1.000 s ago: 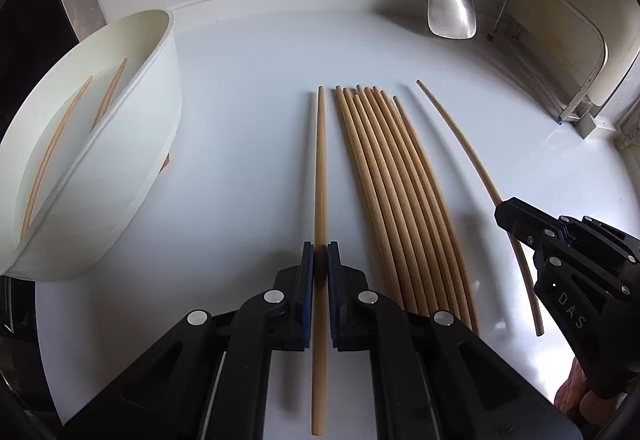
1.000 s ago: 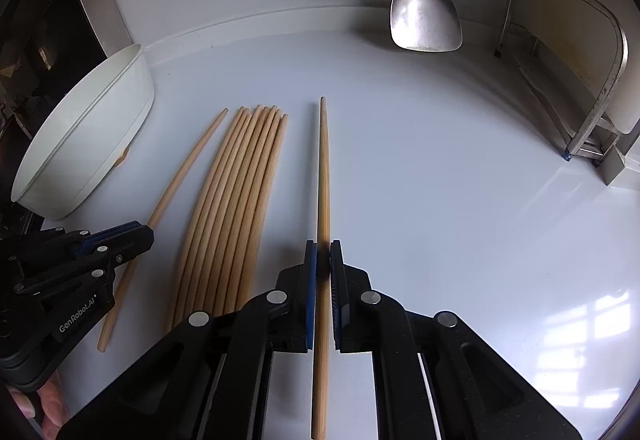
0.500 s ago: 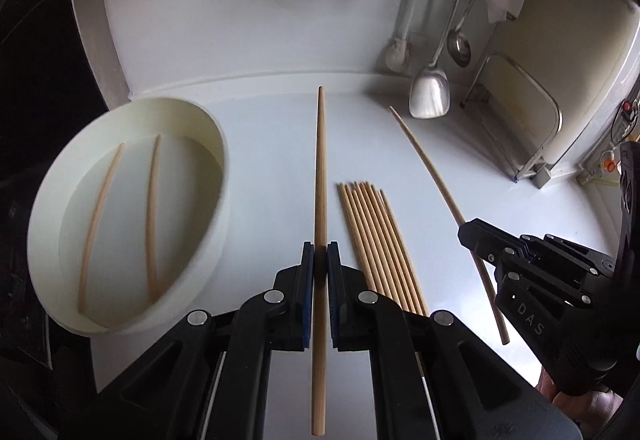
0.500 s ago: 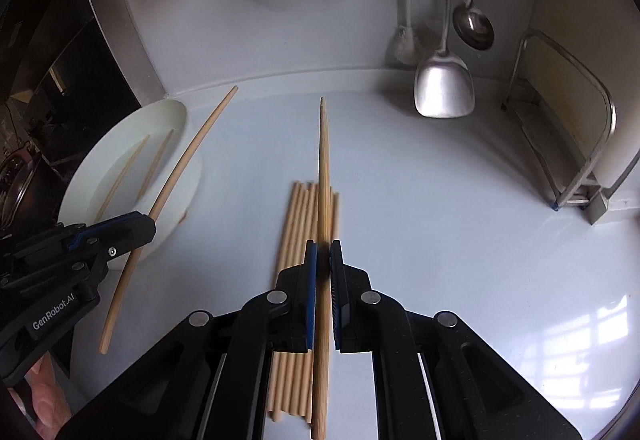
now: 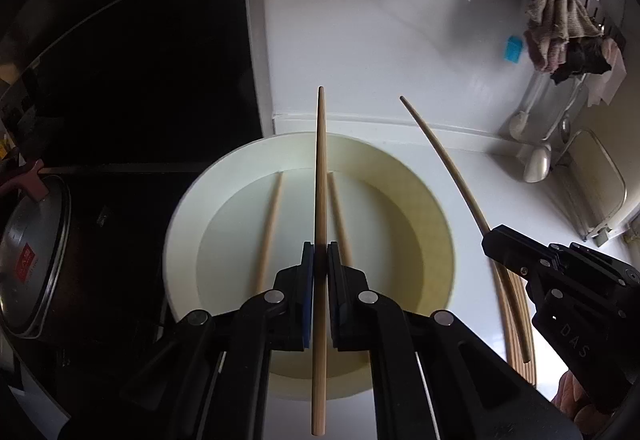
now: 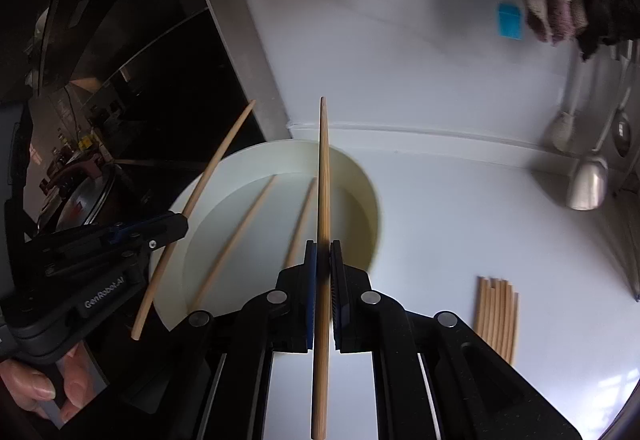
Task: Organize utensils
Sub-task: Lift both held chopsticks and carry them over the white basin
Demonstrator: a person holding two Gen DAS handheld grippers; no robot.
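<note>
My left gripper (image 5: 319, 252) is shut on a wooden chopstick (image 5: 320, 160), held above a white bowl (image 5: 180, 224). Two chopsticks (image 5: 270, 224) lie inside the bowl. At the right of the left wrist view, my right gripper (image 5: 491, 237) is shut on another chopstick (image 5: 440, 160). In the right wrist view that gripper (image 6: 323, 248) grips its chopstick (image 6: 324, 168) over the bowl's (image 6: 360, 176) right side. The left gripper (image 6: 182, 218) holds its stick (image 6: 216, 164) over the bowl's left rim. A bundle of several chopsticks (image 6: 496, 316) lies on the white counter to the right.
A lidded metal pot (image 5: 32, 260) sits on the dark stove left of the bowl. Ladles and a spatula (image 6: 588, 184) hang on the back wall, with cloths (image 5: 560, 28) above. A metal rack (image 5: 600, 192) stands at far right. A person's hand (image 6: 36, 388) grips the left handle.
Both grippers rose from the counter, each with a chopstick, and swung left. They were over the chopstick bundle and are now above the white bowl.
</note>
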